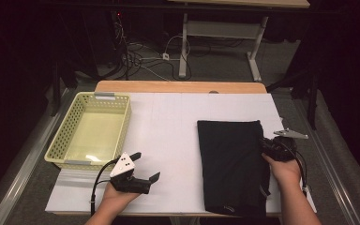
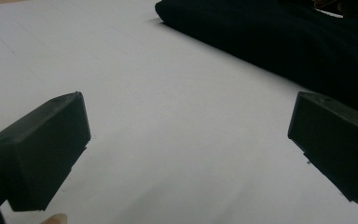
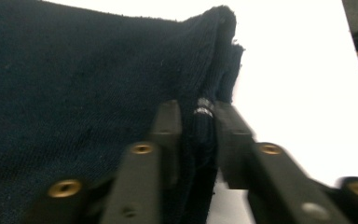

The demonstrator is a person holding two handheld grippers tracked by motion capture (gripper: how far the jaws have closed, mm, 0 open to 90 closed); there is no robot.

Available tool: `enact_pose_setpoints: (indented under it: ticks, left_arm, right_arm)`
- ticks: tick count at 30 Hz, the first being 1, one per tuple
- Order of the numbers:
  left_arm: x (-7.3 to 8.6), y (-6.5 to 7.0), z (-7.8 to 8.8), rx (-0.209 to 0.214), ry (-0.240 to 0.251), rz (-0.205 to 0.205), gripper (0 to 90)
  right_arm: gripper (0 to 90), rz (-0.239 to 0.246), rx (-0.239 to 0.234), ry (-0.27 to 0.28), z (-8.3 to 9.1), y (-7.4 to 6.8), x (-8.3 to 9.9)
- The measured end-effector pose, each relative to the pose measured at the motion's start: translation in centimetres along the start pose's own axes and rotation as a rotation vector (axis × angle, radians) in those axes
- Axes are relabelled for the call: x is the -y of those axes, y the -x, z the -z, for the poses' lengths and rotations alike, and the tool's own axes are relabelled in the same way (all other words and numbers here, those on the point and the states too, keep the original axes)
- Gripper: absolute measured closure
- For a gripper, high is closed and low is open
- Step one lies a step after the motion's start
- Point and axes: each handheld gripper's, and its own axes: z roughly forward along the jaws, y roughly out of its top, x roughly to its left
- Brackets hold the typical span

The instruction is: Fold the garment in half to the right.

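You are mid-fold: your right gripper pinches the right edge of the black garment lying right on the tabletop, though its grip looks loose. Your left gripper hovers near-left, wide open and empty; next, carry that edge leftward.

The room is dim, its edges nearly black; a white-topped counter with a wooden far edge stands on grey carpet; behind it, a tangle of cables lies on the floor beside the white metal legs of another desk; light falls mainly on the counter.
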Motion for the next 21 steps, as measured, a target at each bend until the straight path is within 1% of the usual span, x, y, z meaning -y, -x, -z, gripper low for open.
enact_pose_setpoints:
  ticks: [2, 3, 5, 7, 8, 9, 10, 11, 12, 13, 14, 16, 18, 19, 20, 21]
  left_arm:
    - [0.0, 0.0, 0.0, 0.0, 0.0, 0.0, 0.0]
    - [0.0, 0.0, 0.0, 0.0, 0.0, -0.001, 0.0]
    - [0.0, 0.0, 0.0, 0.0, 0.0, -0.001, 0.0]
    - [0.0, 0.0, 0.0, -0.001, 0.0, -0.002, 0.0]
    - [0.0, 0.0, 0.0, -0.001, 0.0, -0.002, 0.0]
    - [0.0, 0.0, 0.0, -0.002, 0.0, -0.002, 0.0]
    - [0.0, 0.1, 0.0, -0.004, 0.001, -0.003, 0.0]
    - [0.0, 0.1, 0.0, -0.005, 0.002, -0.003, 0.0]
    - [0.0, 0.1, 0.0, -0.005, 0.002, -0.003, 0.0]
    - [0.0, 0.1, 0.0, -0.006, 0.002, -0.005, 0.0]
    - [0.0, 0.1, 0.0, -0.006, 0.002, -0.005, 0.0]
    - [0.0, 0.1, 0.0, -0.01, 0.003, -0.004, 0.0]
    - [0.0, 0.1, 0.0, -0.013, 0.002, -0.005, 0.0]
    - [0.0, 0.2, 0.0, -0.014, 0.002, -0.005, 0.0]
    - [0.0, 0.2, 0.0, -0.014, 0.002, -0.005, 0.0]
    - [0.0, 0.2, 0.0, -0.015, 0.002, -0.005, 0.0]
  right_arm:
    - [60.4, 0.01, 0.01, 0.02, 0.5, 0.0, -0.2]
    - [58.6, 0.009, 0.009, 0.03, 1.0, -0.1, -0.3]
    - [57.9, 0.023, -0.012, 0.053, 2.3, -0.4, -0.1]
    - [57.7, 0.046, -0.031, 0.071, 3.7, -1.1, 0.4]
    - [57.7, 0.046, -0.031, 0.071, 3.7, -1.1, 0.4]
    - [57.8, 0.053, -0.045, 0.081, 4.5, -1.5, 0.7]
    - [58.2, 0.075, -0.076, 0.097, 6.2, -2.5, 1.9]
    - [58.7, 0.08, -0.086, 0.105, 6.8, -2.9, 2.4]
    - [58.7, 0.08, -0.086, 0.105, 6.8, -2.9, 2.4]
    - [58.7, 0.089, -0.119, 0.111, 8.1, -3.9, 3.9]
    - [58.7, 0.095, -0.125, 0.114, 8.8, -4.4, 4.6]
    - [58.5, 0.096, -0.154, 0.119, 10.1, -5.4, 6.0]
    - [55.7, 0.084, -0.19, 0.126, 11.2, -6.6, 7.4]
    - [53.1, 0.079, -0.198, 0.125, 11.5, -7.0, 7.8]
    - [53.1, 0.079, -0.198, 0.125, 11.5, -7.0, 7.8]
    - [48.9, 0.07, -0.209, 0.123, 11.7, -7.5, 8.3]
